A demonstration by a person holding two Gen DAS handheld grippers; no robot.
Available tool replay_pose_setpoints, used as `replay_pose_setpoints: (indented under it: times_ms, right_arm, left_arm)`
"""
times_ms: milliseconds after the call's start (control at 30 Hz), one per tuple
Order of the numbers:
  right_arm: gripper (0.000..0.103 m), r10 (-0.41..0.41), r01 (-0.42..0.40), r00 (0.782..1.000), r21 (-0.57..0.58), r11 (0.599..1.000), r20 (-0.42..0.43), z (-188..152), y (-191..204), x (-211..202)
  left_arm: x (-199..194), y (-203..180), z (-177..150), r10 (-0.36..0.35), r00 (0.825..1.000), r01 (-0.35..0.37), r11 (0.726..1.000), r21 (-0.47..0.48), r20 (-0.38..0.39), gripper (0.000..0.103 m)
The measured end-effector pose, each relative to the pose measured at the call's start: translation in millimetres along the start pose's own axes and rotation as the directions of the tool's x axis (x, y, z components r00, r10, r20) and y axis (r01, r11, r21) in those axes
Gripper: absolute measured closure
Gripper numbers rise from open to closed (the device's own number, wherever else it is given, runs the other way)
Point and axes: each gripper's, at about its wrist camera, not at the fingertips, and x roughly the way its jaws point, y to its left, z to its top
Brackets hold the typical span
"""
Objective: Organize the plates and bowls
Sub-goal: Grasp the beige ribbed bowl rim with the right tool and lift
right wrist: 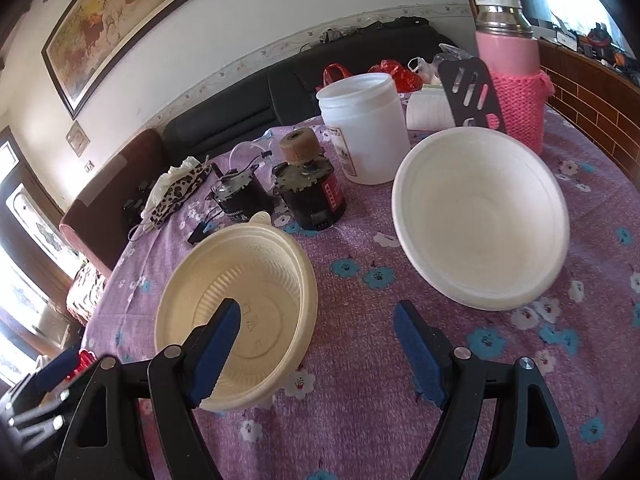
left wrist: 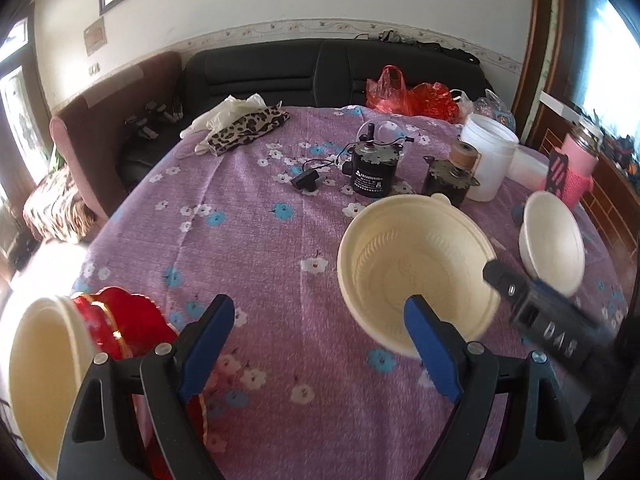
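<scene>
Approaching the cream bowl (right wrist: 240,304) with both tools at once, we treat this as the reach before the first grasp, since neither tool carries anything. The left gripper (left wrist: 320,344) has its jaws spread wide over bare purple tablecloth (left wrist: 260,240), with its right-hand pad in front of the cream bowl's near rim; whether it touches we cannot tell. The right gripper (right wrist: 316,344) is likewise wide apart and empty, its left pad over the same bowl's near wall. The cream bowl sits upright in the middle of the table, the white bowl (right wrist: 480,220) stands apart to its right, and a second cream bowl (left wrist: 44,368) lies at the left edge beside a red plate (left wrist: 128,320). We judge that the sensible course is to give each bowl to one tool only, so that the two do not crowd one rim: the left takes the cream bowl, the right turns to the white one. For a sound grip we would set one pad inside the wall and one outside, low enough to pass the rolled lip, and close gently, as thin disposable walls are likely to buckle. We would keep clear of the two black motors (right wrist: 308,196) and the white tub (right wrist: 364,128) behind, and lift straight up before nesting
</scene>
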Motion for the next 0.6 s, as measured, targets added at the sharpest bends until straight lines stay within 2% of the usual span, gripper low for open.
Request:
replay_pose_setpoints:
  times_ms: [167,300,367,400,433,500,600]
  right_arm:
    - [0.020,-0.022,0.022,1.000,-0.039,0.999,0.002,-4.1,1.2,17.7]
    - [0.021,0.005,-0.006,1.000,-0.042,0.999,-0.031,-6.7,-2.1,32.4]
    - [0.039,0.028,-0.030,0.998,-0.043,0.999,-0.050,-8.3,-1.5,37.1]
    - [0.060,0.035,-0.037,0.998,-0.046,0.998,-0.059,-8.8,-0.6,39.2]
    - [0.072,0.049,-0.052,0.996,-0.046,0.998,-0.072,-9.3,0.3,41.7]
    - [0.080,0.065,-0.069,0.994,-0.038,0.997,-0.088,-10.4,0.5,43.9]
    - [0.081,0.076,-0.081,0.990,-0.038,0.996,-0.116,-12.1,2.2,45.1]
  left_arm:
    - [26.1,-0.2,11.4,-0.021,1.000,0.020,0.998,-0.059,-0.011,0.017]
    - [40.8,0.8,14.4,-0.024,1.000,0.024,0.996,-0.085,-0.005,0.017]
    - [48.4,3.5,14.1,-0.038,0.999,0.037,0.993,-0.111,-0.013,0.017]
    - [52.4,4.7,13.8,-0.047,0.999,0.045,0.992,-0.119,-0.020,0.017]
    - [56.4,5.1,13.2,-0.056,0.998,0.053,0.991,-0.123,-0.028,0.017]
    - [62.4,5.0,11.1,-0.065,0.997,0.060,0.991,-0.119,-0.039,0.017]
    - [70.9,6.6,6.0,-0.087,0.994,0.079,0.990,-0.118,-0.062,0.017]
